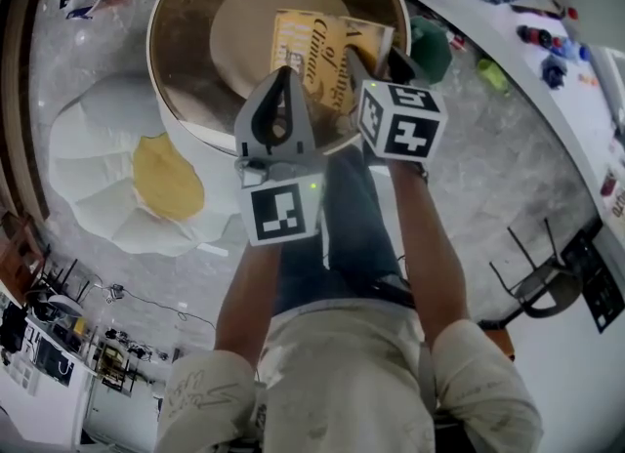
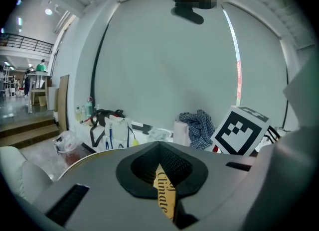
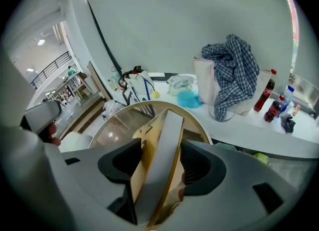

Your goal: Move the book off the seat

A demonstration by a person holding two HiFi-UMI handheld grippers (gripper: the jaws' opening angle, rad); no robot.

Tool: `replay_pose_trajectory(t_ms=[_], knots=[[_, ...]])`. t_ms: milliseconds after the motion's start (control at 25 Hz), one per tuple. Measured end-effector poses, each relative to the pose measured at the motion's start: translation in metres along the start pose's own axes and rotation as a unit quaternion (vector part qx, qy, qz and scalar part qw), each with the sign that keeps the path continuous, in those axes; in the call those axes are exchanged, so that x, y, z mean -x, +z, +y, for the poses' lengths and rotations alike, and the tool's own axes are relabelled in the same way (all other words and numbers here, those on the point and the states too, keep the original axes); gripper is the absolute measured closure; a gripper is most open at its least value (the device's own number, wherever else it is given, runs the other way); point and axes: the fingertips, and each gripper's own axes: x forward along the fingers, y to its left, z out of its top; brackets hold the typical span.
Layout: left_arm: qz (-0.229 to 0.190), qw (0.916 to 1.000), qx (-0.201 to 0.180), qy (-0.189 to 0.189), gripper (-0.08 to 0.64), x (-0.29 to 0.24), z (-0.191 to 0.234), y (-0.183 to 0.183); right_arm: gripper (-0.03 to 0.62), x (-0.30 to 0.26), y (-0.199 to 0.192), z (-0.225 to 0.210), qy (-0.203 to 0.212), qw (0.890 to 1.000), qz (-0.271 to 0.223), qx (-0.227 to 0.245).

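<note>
A yellow book (image 1: 317, 56) with "Climate" on its cover leans tilted over the pale round cushion (image 1: 244, 36) of a gold-rimmed round seat (image 1: 156, 70). My right gripper (image 1: 376, 56) is at the book's right edge. In the right gripper view the book (image 3: 159, 160) stands edge-on between the jaws of this gripper (image 3: 160, 148), whose pads sit close on either side without clearly pressing. My left gripper (image 1: 285, 72) is at the book's left edge with its tips together. In the left gripper view the book (image 2: 166, 195) shows through the gap behind the gripper's (image 2: 159, 144) tips.
A white and yellow egg-shaped cushion (image 1: 127, 173) lies on the floor left of the seat. A white counter (image 1: 508, 41) curves along the right, with a checked cloth (image 3: 234, 70) and cola bottles (image 3: 263, 95) on it. A black chair frame (image 1: 537, 275) stands at lower right.
</note>
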Motion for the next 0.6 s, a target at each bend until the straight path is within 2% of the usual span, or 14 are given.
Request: replay_pose_trajectory(t_ms=[280, 600], knots=[[0.013, 0.9997, -0.015, -0.013, 0.558, -0.025, -0.028, -0.019, 0.357, -0.035, -0.049, -0.034, -0.02, 0.999, 0.046, 0.022], [0.025, 0.9994, -0.023, -0.012, 0.558, -0.045, -0.031, -0.034, 0.357, -0.054, -0.077, -0.039, -0.004, 0.996, 0.079, 0.032]])
